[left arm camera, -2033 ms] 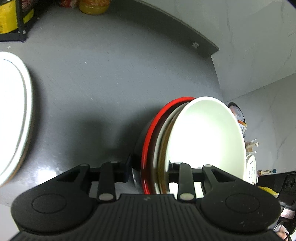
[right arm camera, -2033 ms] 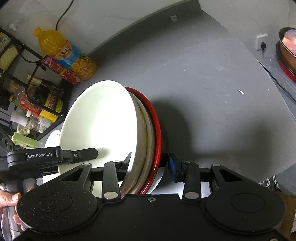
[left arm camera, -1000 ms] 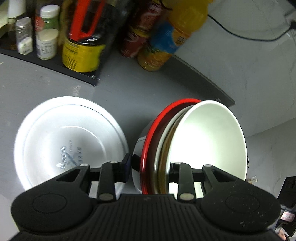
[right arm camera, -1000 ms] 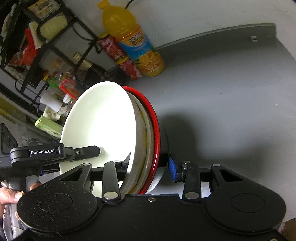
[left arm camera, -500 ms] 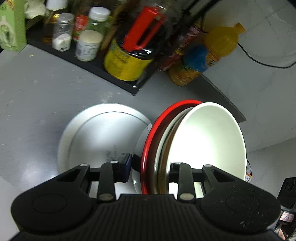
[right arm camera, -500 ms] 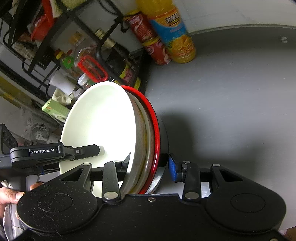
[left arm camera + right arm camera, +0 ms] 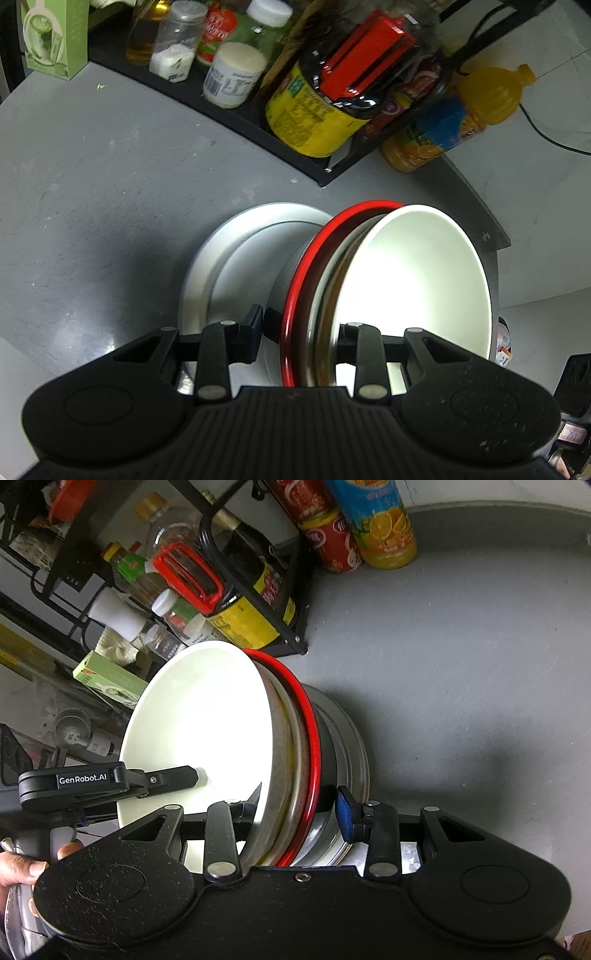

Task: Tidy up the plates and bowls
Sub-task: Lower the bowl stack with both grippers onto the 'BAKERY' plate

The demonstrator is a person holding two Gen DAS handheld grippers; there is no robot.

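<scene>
Glossy nested bowls (image 7: 413,280), red-rimmed, clamped by both grippers' jaws above a round metal plate (image 7: 236,258).

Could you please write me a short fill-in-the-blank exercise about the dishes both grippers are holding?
1. The innermost bowl of the nested stack is ___ in colour.
2. The bright rim around the stack's outermost bowl is ___.
3. The left gripper and right gripper both grip the stack's ___.
4. On the grey countertop under the stack lies a flat round ___ plate.

Missing words: white; red; edge; silver
</scene>
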